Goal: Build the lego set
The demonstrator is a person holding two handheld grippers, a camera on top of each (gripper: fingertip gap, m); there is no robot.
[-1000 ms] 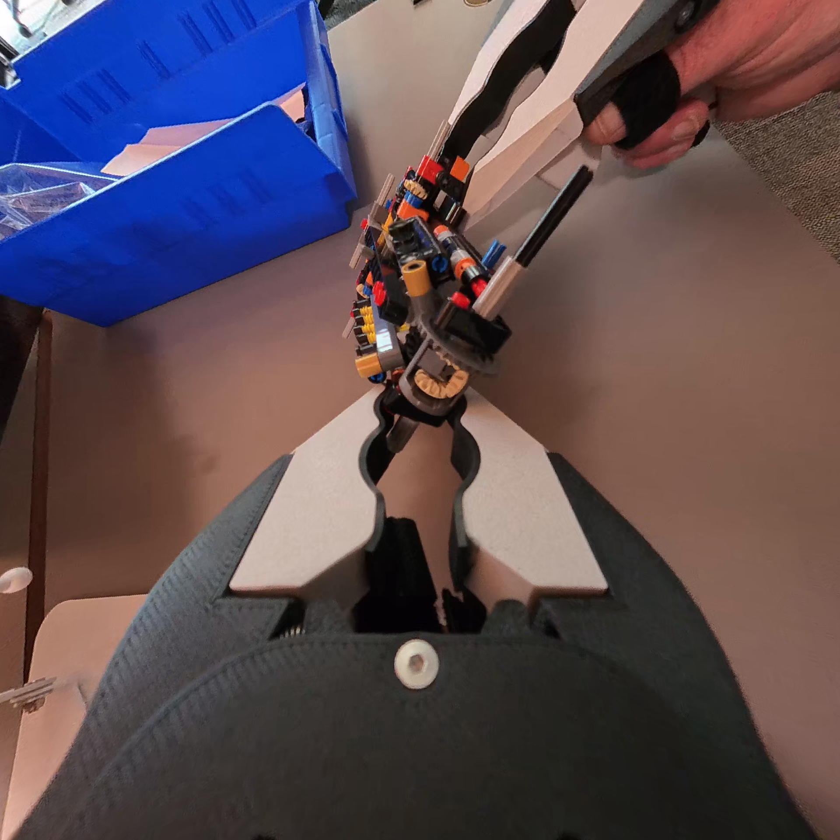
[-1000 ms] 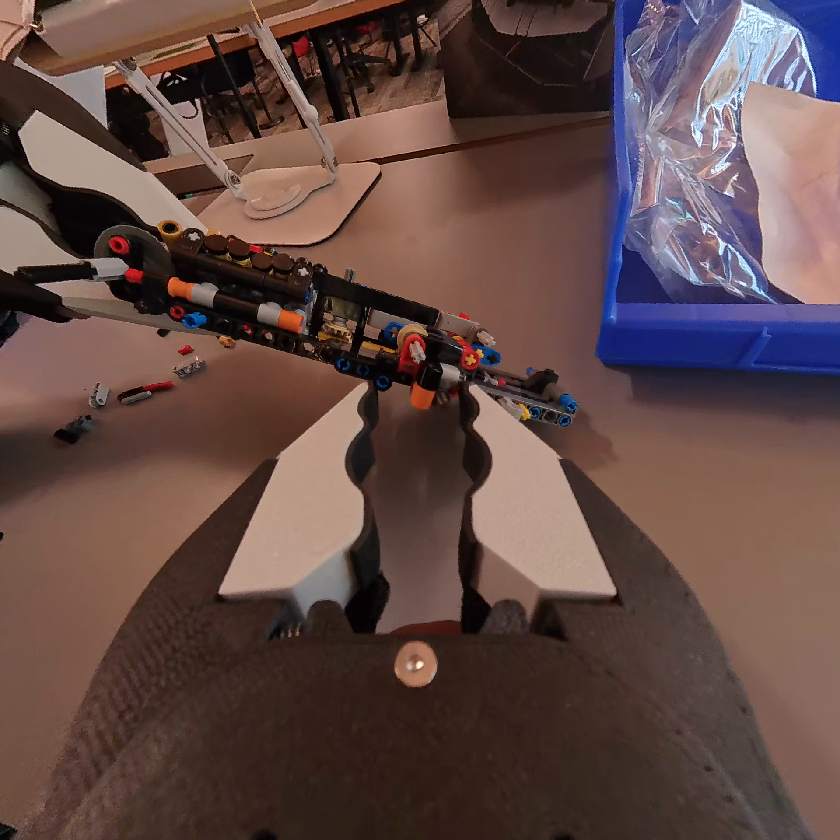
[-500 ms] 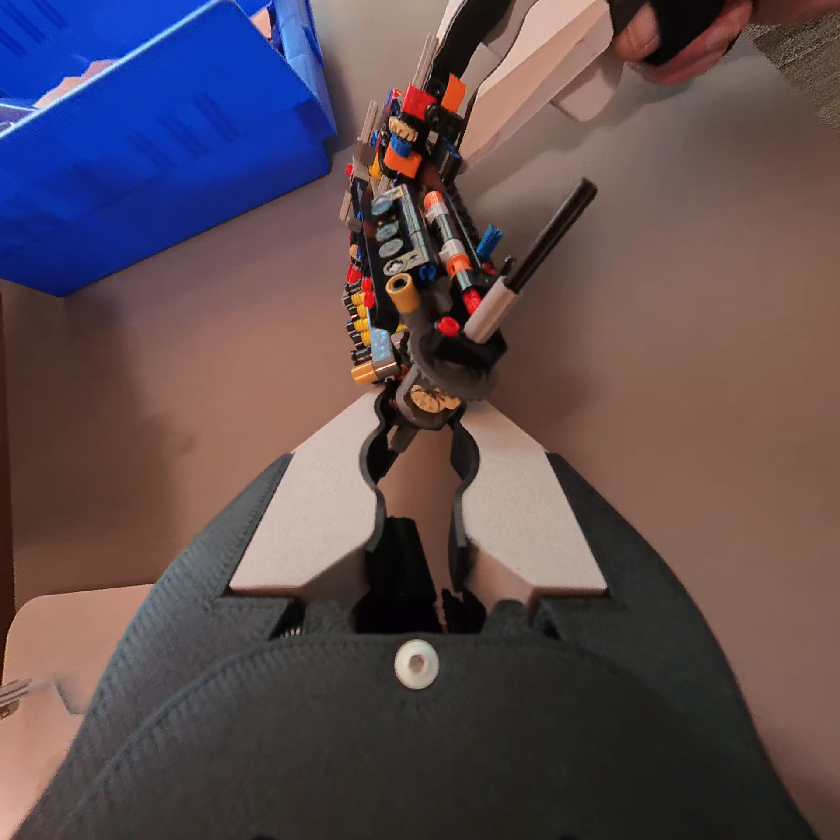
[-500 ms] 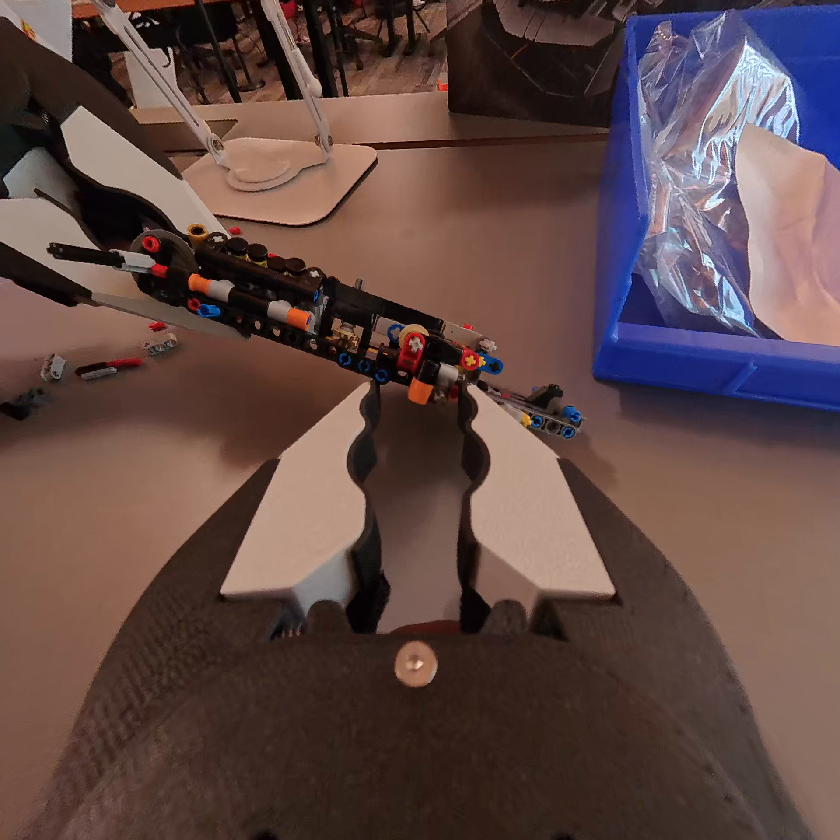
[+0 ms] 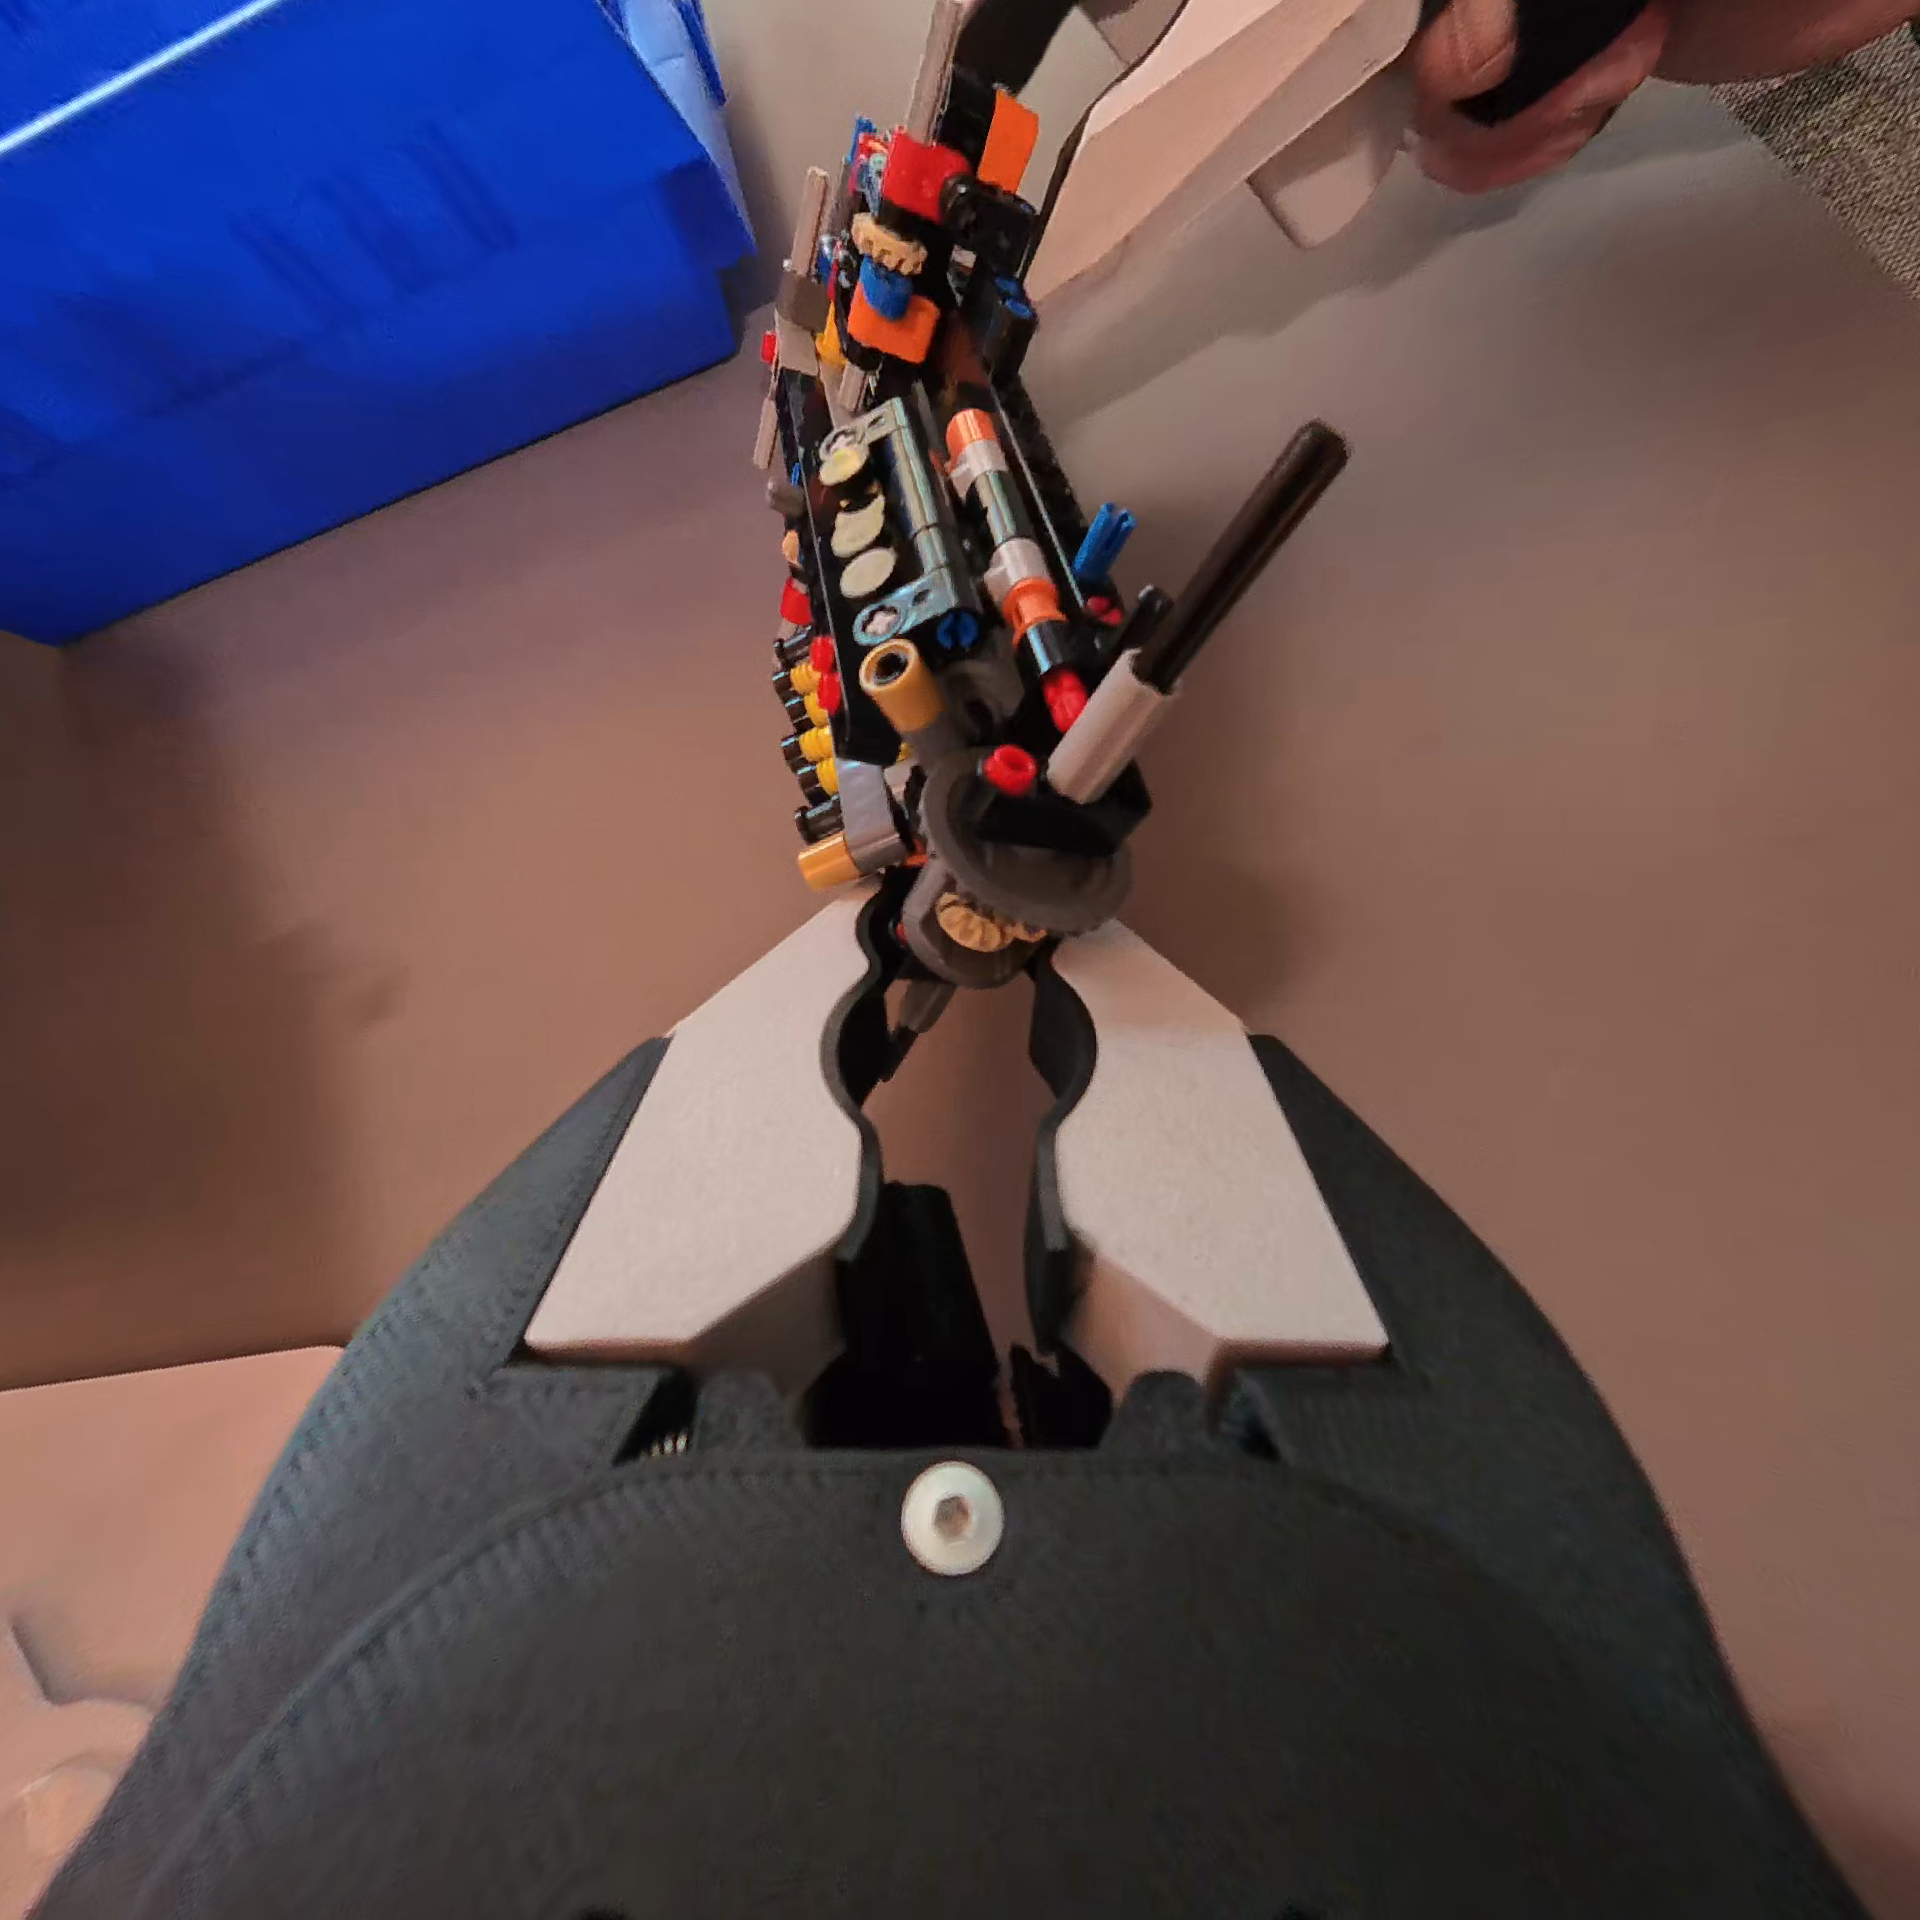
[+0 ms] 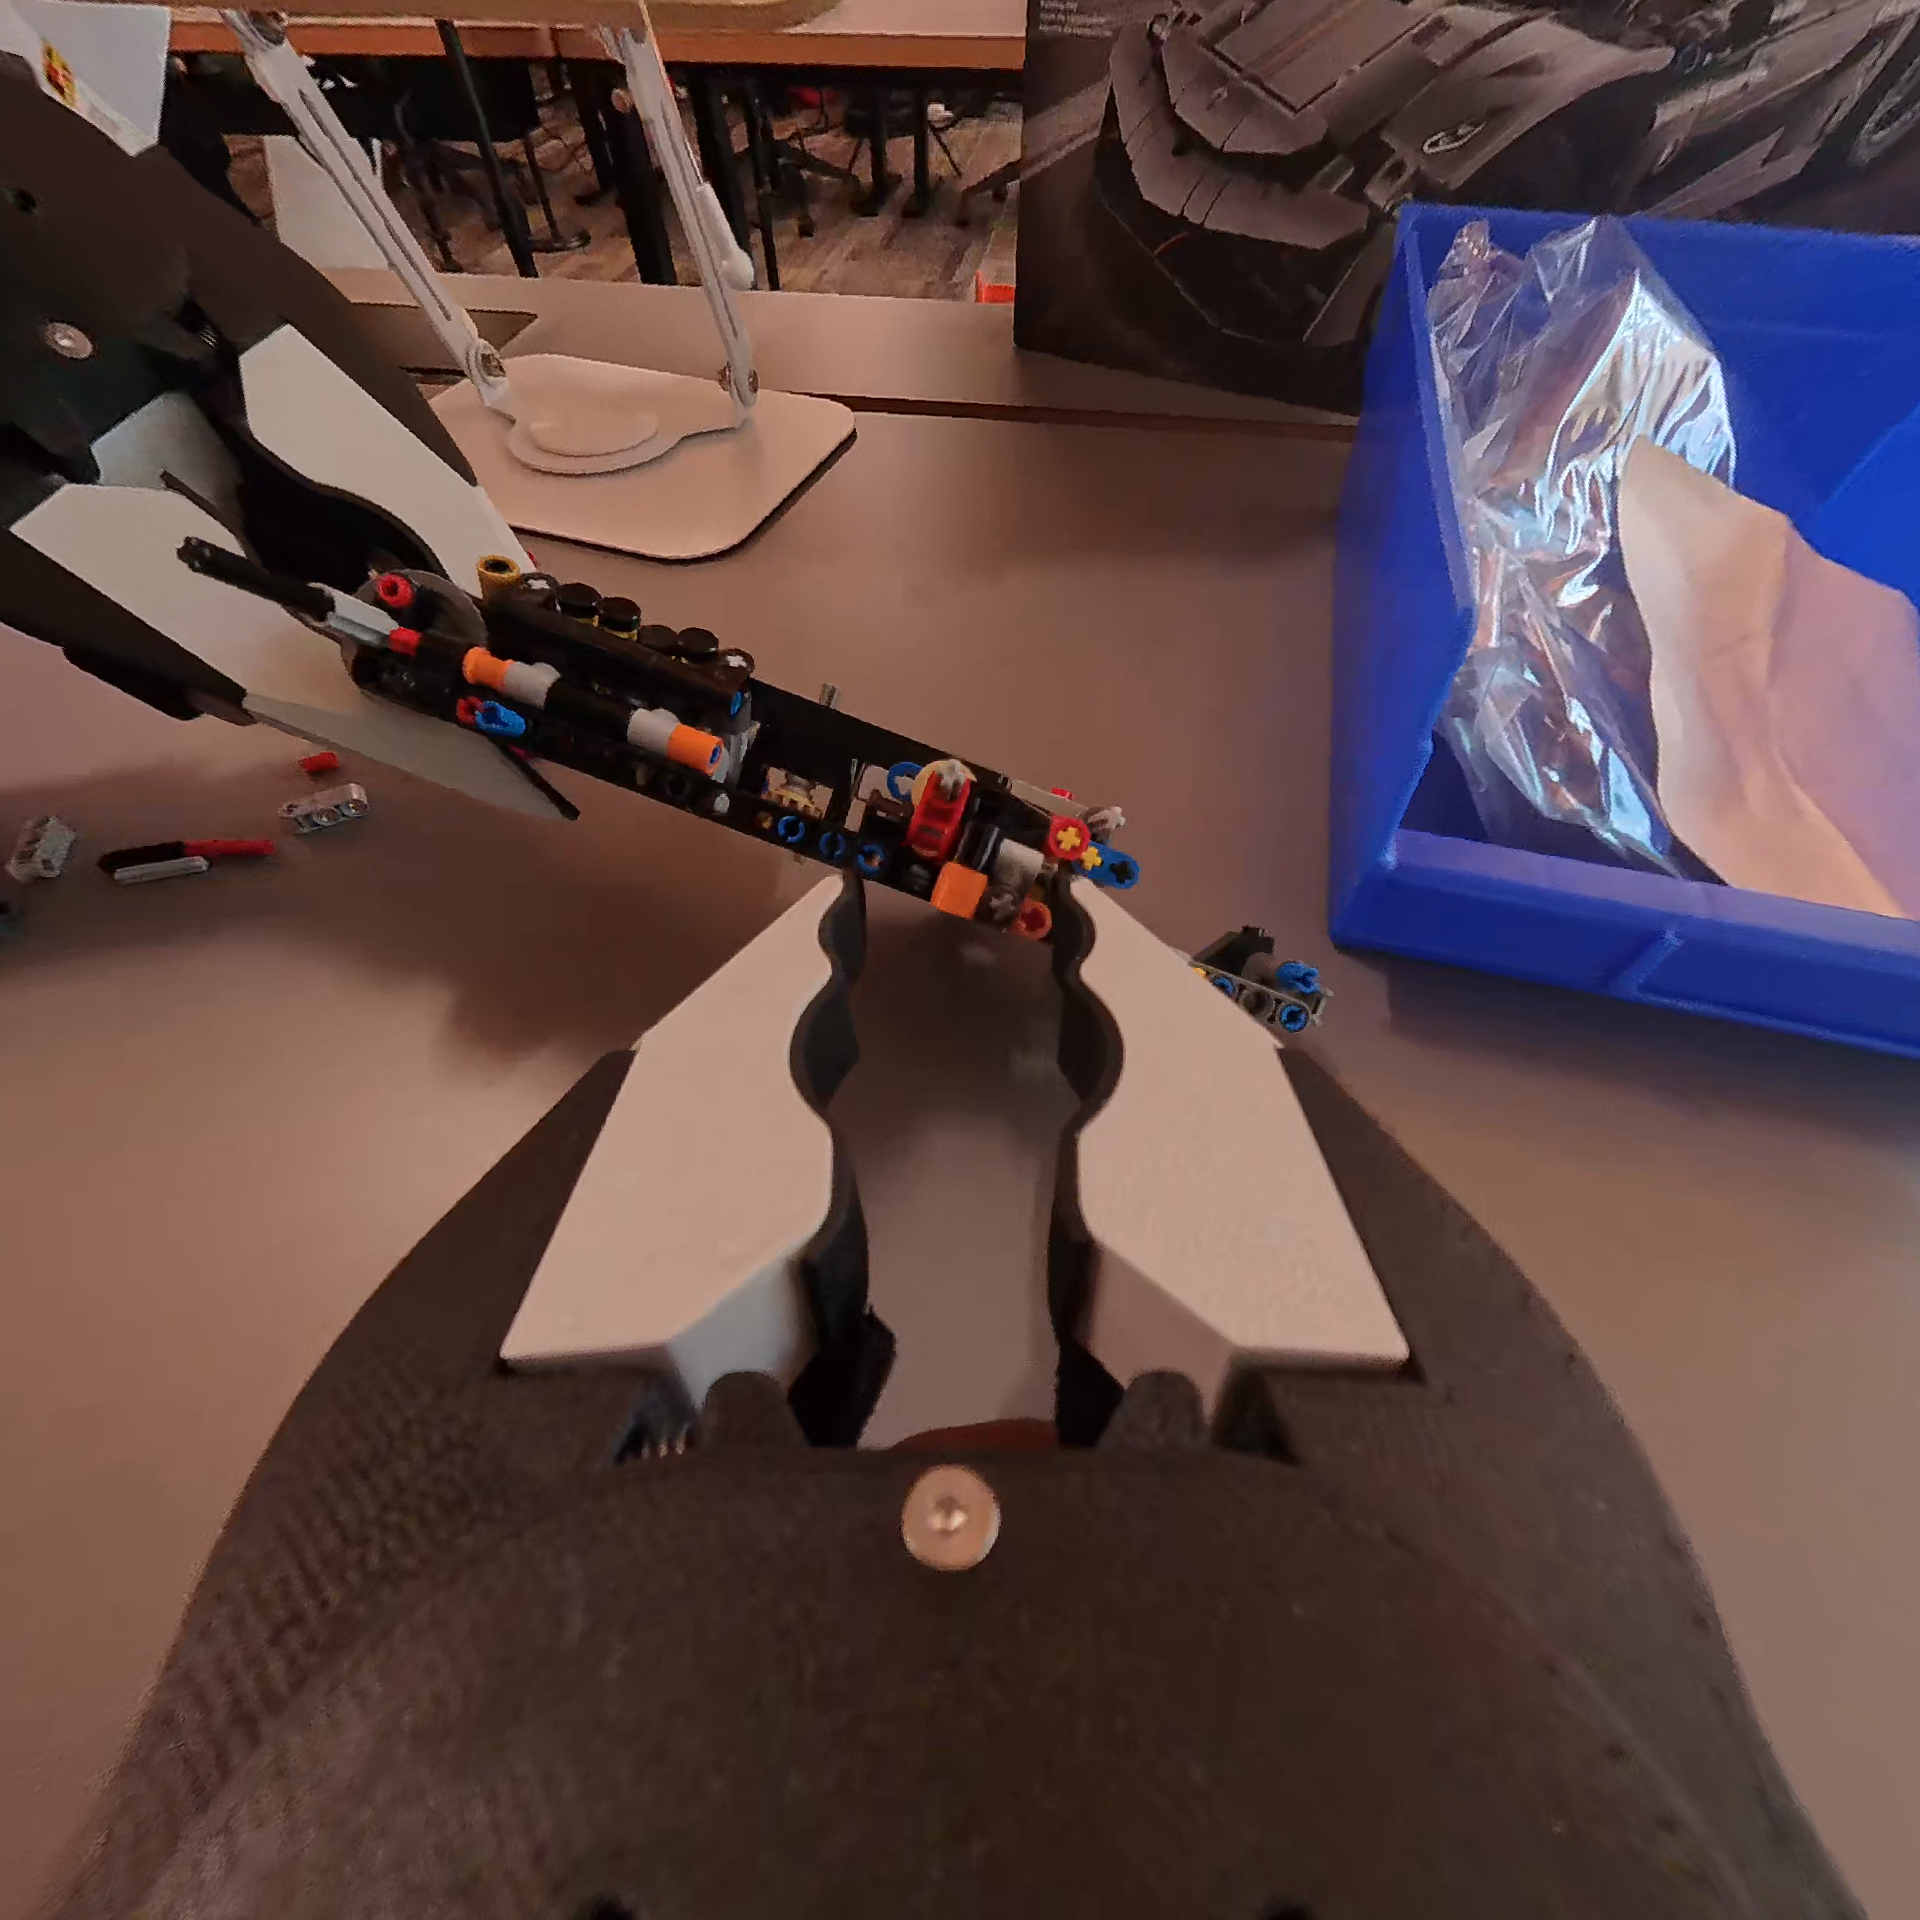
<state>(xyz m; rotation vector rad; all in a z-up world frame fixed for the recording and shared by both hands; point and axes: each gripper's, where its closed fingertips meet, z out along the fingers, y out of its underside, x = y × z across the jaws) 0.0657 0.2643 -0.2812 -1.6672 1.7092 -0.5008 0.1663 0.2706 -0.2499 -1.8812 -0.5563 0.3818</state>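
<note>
Both grippers, left gripper [image 5: 956,935] and right gripper [image 6: 956,904], keep their jaws pinching opposite ends of the lego assembly [image 6: 727,748], now swung lower toward the desk [image 6: 416,1039] than a second ago.

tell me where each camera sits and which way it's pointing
Left wrist view: on the left tongs, looking down along them at the table; they clamp the near end of the lego assembly, and a hand holds the other tongs beyond.
Right wrist view: on the right tongs, looking across the table toward the blue bin and loose pieces; they grip the assembly's other end.
Shared: the assembly, both tongs, bin, table.
</note>
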